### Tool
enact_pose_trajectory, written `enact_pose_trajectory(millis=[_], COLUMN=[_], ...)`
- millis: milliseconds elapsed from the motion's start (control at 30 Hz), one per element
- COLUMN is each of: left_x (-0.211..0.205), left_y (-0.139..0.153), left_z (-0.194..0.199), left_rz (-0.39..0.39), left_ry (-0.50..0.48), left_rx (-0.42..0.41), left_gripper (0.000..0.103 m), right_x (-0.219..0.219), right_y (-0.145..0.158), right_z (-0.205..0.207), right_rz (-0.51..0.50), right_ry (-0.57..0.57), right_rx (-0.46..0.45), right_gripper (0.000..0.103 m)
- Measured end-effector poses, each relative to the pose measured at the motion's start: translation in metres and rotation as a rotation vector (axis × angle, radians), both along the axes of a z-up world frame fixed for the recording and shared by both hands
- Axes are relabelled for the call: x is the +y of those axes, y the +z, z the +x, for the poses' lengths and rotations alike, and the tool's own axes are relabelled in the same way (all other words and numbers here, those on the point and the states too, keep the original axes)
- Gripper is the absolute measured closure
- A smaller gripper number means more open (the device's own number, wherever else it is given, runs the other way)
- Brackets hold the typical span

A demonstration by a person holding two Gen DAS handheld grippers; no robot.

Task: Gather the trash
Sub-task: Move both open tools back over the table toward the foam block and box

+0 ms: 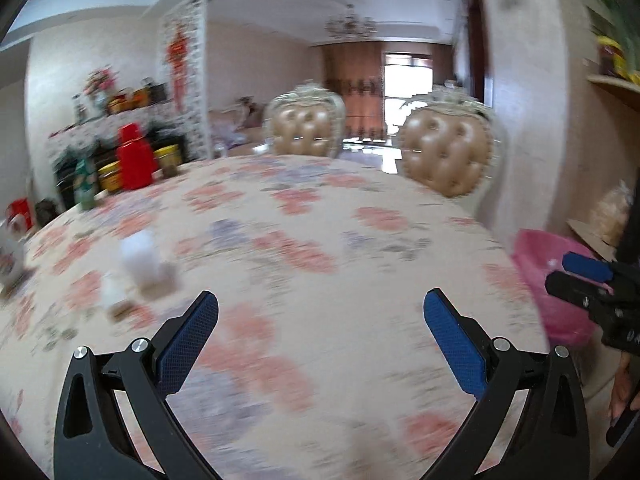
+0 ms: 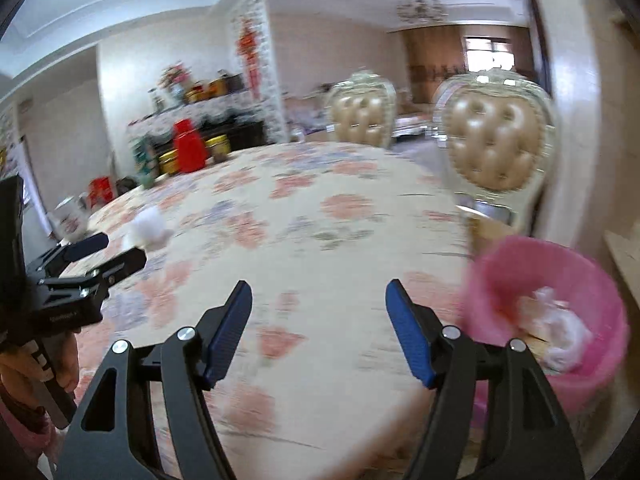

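A white crumpled tissue [image 1: 142, 258] lies on the floral tablecloth [image 1: 300, 240], left of my left gripper [image 1: 320, 304], with smaller blurred scraps [image 1: 114, 296] beside it. My left gripper is open and empty above the cloth. In the right wrist view the same tissue [image 2: 148, 228] lies far left, just beyond the left gripper's [image 2: 110, 252] tips. My right gripper [image 2: 318, 296] is open, nothing between its blue pads [image 2: 408, 332]. A pink bin [image 2: 552, 312] stands off the table's right edge with white crumpled trash [image 2: 560, 328] inside. The bin [image 1: 548, 280] also shows in the left wrist view behind the right gripper [image 1: 576, 272].
Two tufted beige chairs [image 1: 448, 152] [image 1: 304, 124] stand at the table's far side. A red container [image 1: 134, 156], yellow tins and bottles crowd the far left corner. A white patterned mug [image 2: 72, 216] sits at the left edge. A hand [image 2: 36, 372] holds the left gripper's handle.
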State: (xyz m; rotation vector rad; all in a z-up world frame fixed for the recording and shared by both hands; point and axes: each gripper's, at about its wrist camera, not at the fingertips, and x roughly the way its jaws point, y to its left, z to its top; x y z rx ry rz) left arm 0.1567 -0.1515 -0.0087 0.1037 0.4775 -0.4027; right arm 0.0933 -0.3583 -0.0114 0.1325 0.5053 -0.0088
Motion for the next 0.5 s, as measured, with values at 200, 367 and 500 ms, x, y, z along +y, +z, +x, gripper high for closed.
enact_pose_trajectory(millis=[200, 367, 500], left_x=[0.084, 0.136, 0.165], left_y=[0.0, -0.001, -0.007], left_z=[0.028, 0.051, 0.069], left_rz=[-0.04, -0.01, 0.011], left_ry=[0.175, 0.29, 0.373], left_rx=[0.053, 0.057, 0.073], left_gripper=[0.007, 0.007, 0.007], right_x=[0.067, 0.11, 0.138], right_y=[0.006, 0.009, 0.006], right_z=[0.041, 0.079, 0.116], right_rz=[-0.002, -0.014, -0.001], right_ry=[0.121, 0.196, 0.249], right_rx=[0.011, 0.011, 0.034], right_gripper=[0.036, 0.036, 0.036])
